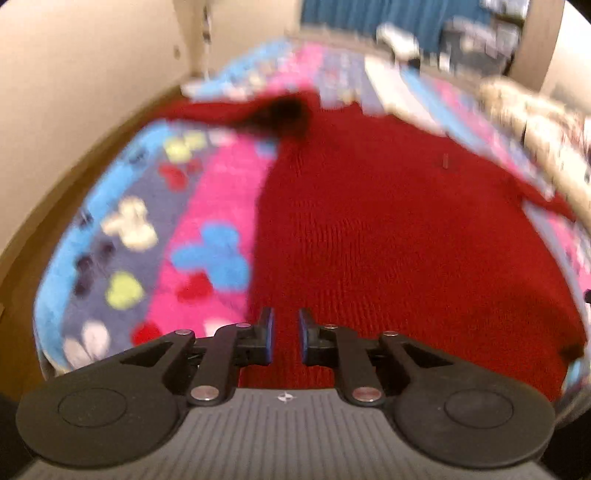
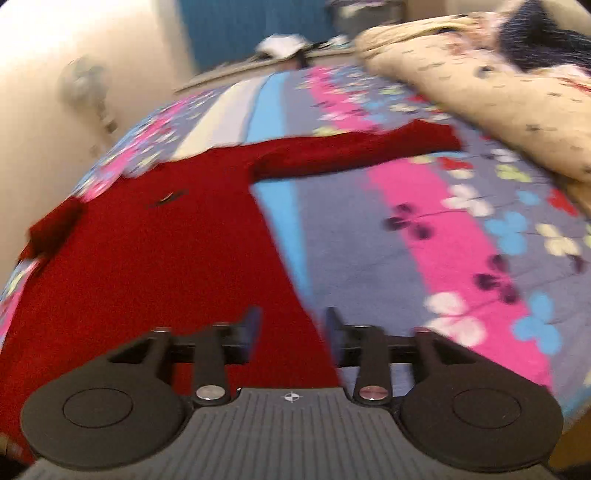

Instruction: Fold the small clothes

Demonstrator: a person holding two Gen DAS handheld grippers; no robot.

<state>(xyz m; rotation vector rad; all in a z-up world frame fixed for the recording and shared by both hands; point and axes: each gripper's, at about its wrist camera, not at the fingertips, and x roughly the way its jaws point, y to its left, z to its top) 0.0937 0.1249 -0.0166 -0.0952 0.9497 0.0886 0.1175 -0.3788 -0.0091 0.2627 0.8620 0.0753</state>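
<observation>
1. Left gripper (image 1: 285, 334), bottom centre of left-wrist view: jaws a narrow gap apart, nothing btwn them, released. Fingertips sit over the near part of the red sweater (image 1: 388, 229).
2. Right gripper (image 2: 293, 332), bottom centre of right-wrist view: jaws wider apart, released, nothing pinched. Sweater's right edge (image 2: 155, 266) runs under the gap.
3. Sweater lies spread flat on the bed. Right-wrist view: one sleeve (image 2: 354, 151) stretches toward upper right; other sleeve at left edge of frame. Left-wrist view: dark patch at the neck area, upper centre; too blurred to tell what it is.
4. Surface: bed w/ fleece blanket (image 2: 461, 236), stripes of pink, blue, grey-purple, butterfly print.
5. Cream patterned duvet (image 2: 498, 96) bunched at upper right of right-wrist view, a dark garment on top of it.
6. Room: pale wall (image 1: 92, 74) at left, blue curtain (image 2: 251, 29) at top, white clutter below it, blurred.
</observation>
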